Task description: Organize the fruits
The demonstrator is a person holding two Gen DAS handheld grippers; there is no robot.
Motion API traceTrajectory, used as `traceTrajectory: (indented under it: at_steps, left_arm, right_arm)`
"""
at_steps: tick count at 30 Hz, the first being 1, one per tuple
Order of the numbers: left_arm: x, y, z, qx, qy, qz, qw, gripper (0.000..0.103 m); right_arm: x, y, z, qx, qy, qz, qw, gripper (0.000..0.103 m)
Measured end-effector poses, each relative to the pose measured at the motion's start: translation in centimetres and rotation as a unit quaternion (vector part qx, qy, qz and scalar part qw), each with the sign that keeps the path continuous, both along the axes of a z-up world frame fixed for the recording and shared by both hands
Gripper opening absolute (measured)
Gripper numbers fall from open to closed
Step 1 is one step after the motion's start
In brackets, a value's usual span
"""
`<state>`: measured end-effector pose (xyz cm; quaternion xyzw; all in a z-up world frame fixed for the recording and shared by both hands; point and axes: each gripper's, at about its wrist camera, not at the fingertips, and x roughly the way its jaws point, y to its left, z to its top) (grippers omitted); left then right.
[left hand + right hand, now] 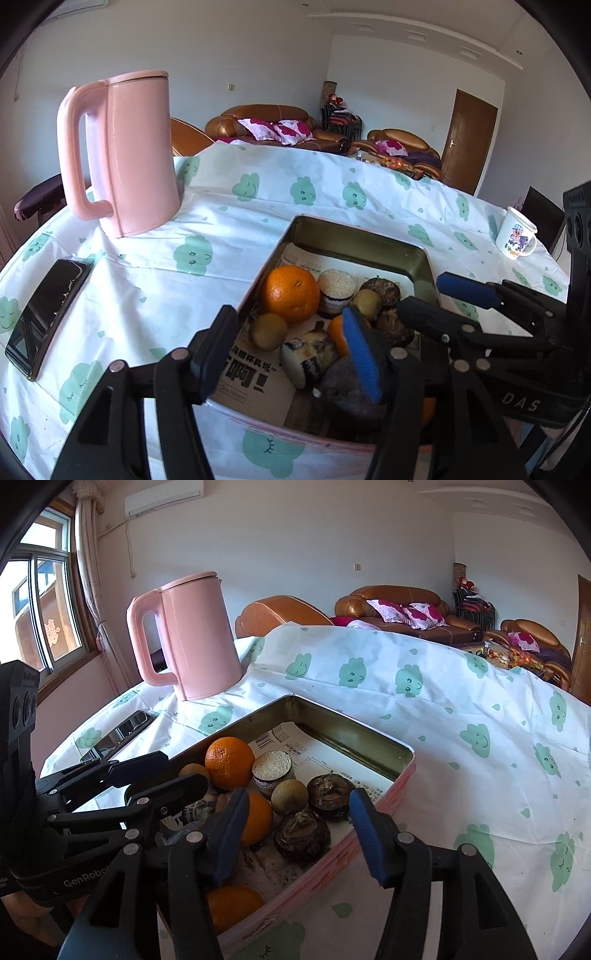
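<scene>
An open tin (354,236) (351,734) with pink sides, lined with newspaper, sits on the table. It holds a large orange (290,293) (229,762), a small jar (336,291) (273,770), a brown round fruit (269,331) (289,796), dark wrinkled fruits (382,290) (302,836), a pastry (306,354) and two more oranges (256,818) (231,904). My left gripper (290,354) (166,775) hovers open over the tin's near left part. My right gripper (299,836) (436,299) hovers open over its near right part. Neither holds anything.
A pink kettle (136,155) (199,635) stands at the table's far left, a black phone (48,314) (122,731) lies left of the tin, and a white mug (515,232) stands at the far right. A cloud-print cloth (461,709) covers the table. Brown sofas sit beyond.
</scene>
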<state>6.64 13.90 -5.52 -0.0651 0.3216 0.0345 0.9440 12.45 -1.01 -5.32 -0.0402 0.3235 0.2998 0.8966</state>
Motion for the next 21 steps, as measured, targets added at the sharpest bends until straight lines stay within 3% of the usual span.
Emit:
traceTrajectory:
  at_steps: [2, 4, 21]
  left_arm:
    - [-0.5, 0.1, 0.5, 0.011, -0.013, 0.013, 0.9998, 0.094]
    - [-1.0, 0.4, 1.1, 0.004, -0.024, 0.015, 0.9996, 0.101]
    - [-2.5, -1.4, 2.6, 0.013, -0.045, 0.003, 0.9989, 0.103]
  right_arm:
    - [-0.4, -1.0, 0.6, 0.012, -0.005, -0.008, 1.000, 0.069]
    - [-0.8, -1.7, 1.1, 0.016, -0.010, -0.019, 1.000, 0.069]
    - [-4.6, -5.5, 3.7, 0.025, -0.063, -0.063, 0.996, 0.075]
